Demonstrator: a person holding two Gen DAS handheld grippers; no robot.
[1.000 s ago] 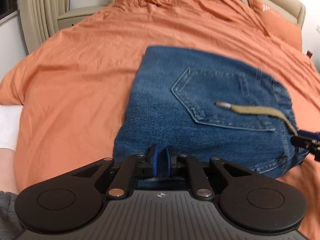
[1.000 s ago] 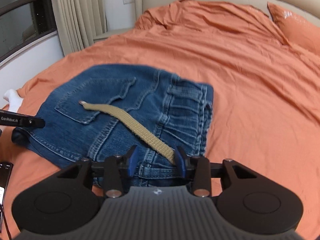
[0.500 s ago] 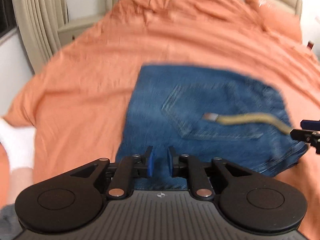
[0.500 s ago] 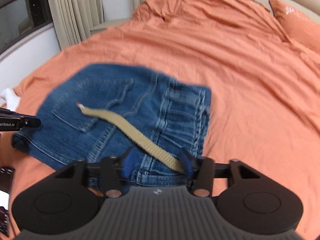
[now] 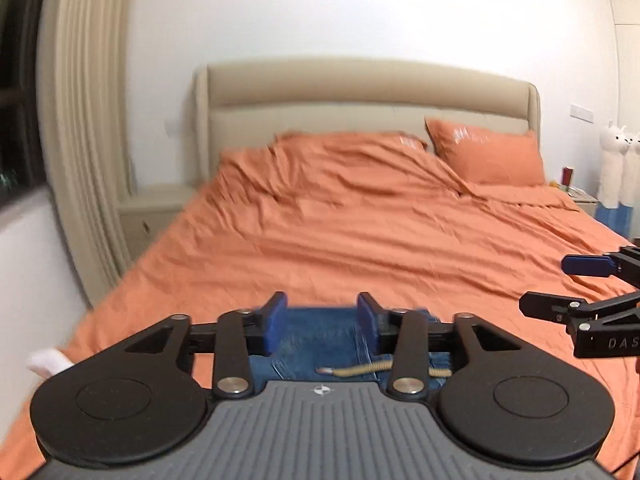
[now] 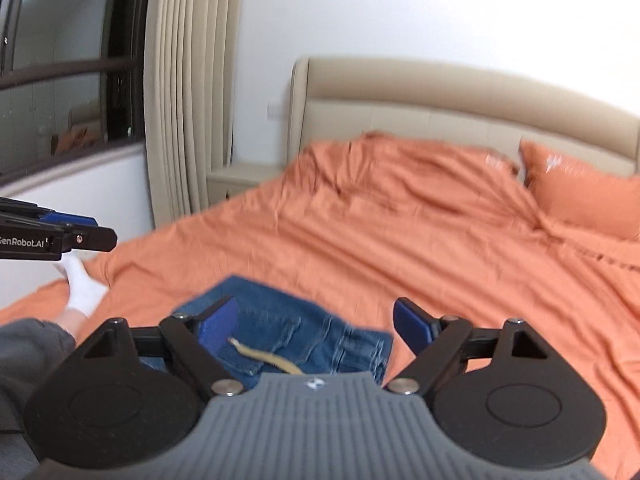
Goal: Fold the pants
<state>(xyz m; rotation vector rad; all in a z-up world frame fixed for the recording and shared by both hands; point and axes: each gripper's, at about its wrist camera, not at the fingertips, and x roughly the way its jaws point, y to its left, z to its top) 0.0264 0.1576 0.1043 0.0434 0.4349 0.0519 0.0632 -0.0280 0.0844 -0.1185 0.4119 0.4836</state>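
The left tool [image 5: 322, 326] and the right tool [image 6: 316, 330] both stand spread with nothing between their pads, their jaws having just been opening, and both hang above the near edge of the bed [image 6: 460, 248]. Below them the jeans [image 6: 304, 332] lie as a compact folded packet on the orange sheet, back pocket up, tan drawstring [image 6: 264, 356] lying across it. By this look the folding seems finished, with at most a tidy of that loose drawstring left.

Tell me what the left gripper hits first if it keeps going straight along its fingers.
Probably the orange bedcover beyond the folded jeans. The left gripper is open, nothing between its fingers, aimed shallowly down past the denim; depth is hard to judge.
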